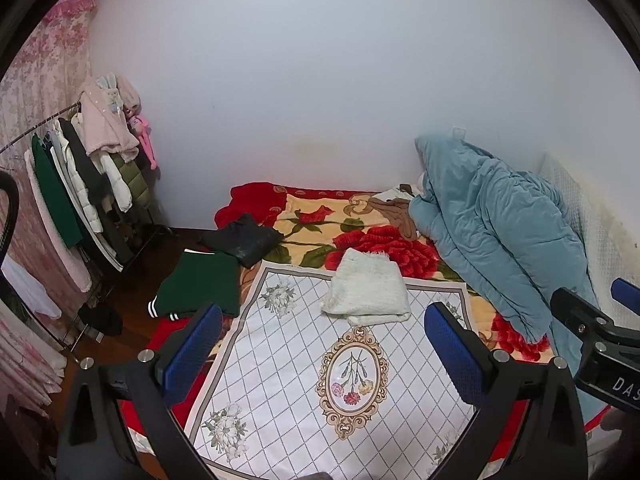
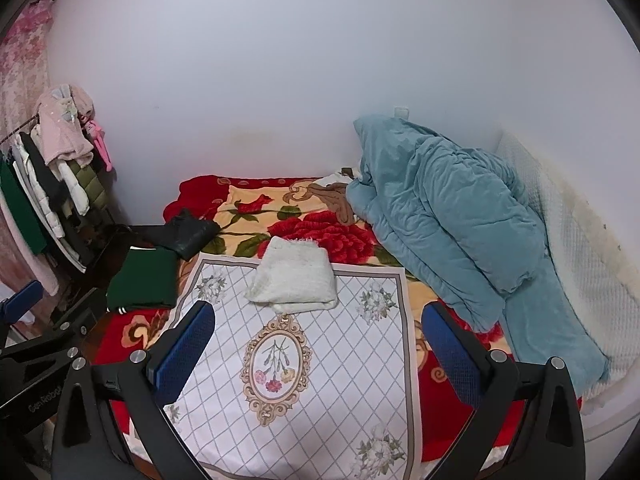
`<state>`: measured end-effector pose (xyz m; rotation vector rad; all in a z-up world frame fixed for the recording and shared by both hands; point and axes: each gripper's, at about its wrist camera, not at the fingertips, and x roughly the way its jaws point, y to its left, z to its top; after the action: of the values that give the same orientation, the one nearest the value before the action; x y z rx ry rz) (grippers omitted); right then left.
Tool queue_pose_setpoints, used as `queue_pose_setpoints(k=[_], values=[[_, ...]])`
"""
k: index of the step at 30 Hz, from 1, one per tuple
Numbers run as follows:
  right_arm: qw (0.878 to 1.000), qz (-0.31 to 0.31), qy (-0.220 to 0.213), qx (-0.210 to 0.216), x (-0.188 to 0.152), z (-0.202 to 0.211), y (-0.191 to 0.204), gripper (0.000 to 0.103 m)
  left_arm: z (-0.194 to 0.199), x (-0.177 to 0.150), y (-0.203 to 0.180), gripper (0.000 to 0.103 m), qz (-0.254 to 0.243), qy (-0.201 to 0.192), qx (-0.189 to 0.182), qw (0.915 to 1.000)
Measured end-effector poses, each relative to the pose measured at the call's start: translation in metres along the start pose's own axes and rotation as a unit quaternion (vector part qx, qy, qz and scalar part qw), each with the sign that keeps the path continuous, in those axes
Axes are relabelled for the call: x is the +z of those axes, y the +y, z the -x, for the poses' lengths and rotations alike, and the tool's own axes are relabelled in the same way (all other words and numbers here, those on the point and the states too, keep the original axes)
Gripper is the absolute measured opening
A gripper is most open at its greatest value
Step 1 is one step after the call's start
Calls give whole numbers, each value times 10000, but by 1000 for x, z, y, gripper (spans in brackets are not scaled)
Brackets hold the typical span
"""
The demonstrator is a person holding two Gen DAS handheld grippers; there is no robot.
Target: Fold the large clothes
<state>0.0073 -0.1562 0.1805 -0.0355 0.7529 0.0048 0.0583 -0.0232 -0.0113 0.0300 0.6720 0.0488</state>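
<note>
A folded white fluffy garment (image 1: 366,286) (image 2: 294,276) lies at the far edge of a white patterned cloth (image 1: 304,380) (image 2: 312,380) spread on the bed. A folded dark green garment (image 1: 196,286) (image 2: 142,278) lies at the bed's left edge, and a black garment (image 1: 244,240) (image 2: 184,234) lies behind it. My left gripper (image 1: 324,352) is open and empty above the patterned cloth. My right gripper (image 2: 320,350) is open and empty beside it, and it also shows at the right edge of the left wrist view (image 1: 592,328).
A crumpled teal quilt (image 1: 492,224) (image 2: 448,216) is piled at the bed's right against the wall. A red floral blanket (image 1: 360,232) (image 2: 320,224) covers the bed. A clothes rack (image 1: 80,184) (image 2: 48,184) with hanging coats stands at the left.
</note>
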Motion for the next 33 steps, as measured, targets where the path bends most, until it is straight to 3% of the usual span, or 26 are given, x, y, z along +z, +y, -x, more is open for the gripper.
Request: queue_pose_setpoints(k=[33], values=[[9999,59,-74,-91,1,0,-1,103,11,12,0,103,40,-163,17,9999]])
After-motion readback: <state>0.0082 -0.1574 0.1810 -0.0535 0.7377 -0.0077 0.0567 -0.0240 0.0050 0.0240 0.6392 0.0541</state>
